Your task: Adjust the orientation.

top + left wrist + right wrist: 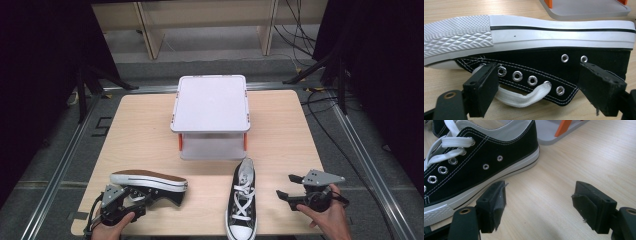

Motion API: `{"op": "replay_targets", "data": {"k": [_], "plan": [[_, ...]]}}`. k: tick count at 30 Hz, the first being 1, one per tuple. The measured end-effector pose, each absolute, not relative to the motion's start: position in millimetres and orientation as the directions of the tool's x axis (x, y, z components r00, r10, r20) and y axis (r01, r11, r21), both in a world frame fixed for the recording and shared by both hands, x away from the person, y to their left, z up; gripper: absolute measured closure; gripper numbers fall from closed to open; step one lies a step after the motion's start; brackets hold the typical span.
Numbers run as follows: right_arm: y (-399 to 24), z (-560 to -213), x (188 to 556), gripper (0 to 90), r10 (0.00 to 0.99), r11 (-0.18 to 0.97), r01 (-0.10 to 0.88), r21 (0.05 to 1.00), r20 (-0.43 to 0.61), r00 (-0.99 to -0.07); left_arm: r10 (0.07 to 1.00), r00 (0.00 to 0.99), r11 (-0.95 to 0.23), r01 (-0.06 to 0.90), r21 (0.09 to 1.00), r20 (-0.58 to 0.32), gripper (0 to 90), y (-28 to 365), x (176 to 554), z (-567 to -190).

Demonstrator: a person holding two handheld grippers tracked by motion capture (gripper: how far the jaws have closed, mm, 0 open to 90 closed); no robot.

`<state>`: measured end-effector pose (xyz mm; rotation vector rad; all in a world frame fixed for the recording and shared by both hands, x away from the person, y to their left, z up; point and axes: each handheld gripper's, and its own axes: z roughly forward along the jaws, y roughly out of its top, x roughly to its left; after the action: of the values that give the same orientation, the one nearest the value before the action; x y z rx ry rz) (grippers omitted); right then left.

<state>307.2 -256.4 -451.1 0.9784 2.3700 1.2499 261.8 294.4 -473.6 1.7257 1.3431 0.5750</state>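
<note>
We see two black sneakers on the wooden surface (145, 135), in front of a white two-level stand (211, 102). The left shoe (150, 184) lies tipped on its side, sole turned away from us. Our left tool (142, 196) is spread wide, its jaws bracketing that shoe's laced upper without closing on it. The right shoe (243, 200) stands upright, its heel near the stand. Our right tool (288, 186) is open, empty, just beside that shoe.
</note>
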Motion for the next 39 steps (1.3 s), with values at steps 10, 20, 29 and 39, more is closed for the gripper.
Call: {"op": "replay_targets", "data": {"k": [10,20,29,39], "plan": [[-256,-454,309,27.0,0.675,0.416,0.438,0.797,0.052,-0.736,0.952,0.271,-0.043,0.574,0.818,-0.140,15.3,291,262,-473],[-254,-455,309,27.1,0.672,0.424,0.441,0.791,0.052,-0.739,0.957,0.272,-0.078,0.564,0.822,-0.096,15.1,284,272,-469],[-255,-455,310,27.1,0.676,0.424,0.446,0.788,0.052,-0.735,0.970,0.242,-0.123,0.531,0.838,-0.011,14.4,267,298,-457],[-256,-454,310,27.7,0.680,0.423,0.447,0.788,0.050,-0.731,0.976,0.216,-0.100,0.510,0.854,-0.015,15.3,259,330,-451]]}}
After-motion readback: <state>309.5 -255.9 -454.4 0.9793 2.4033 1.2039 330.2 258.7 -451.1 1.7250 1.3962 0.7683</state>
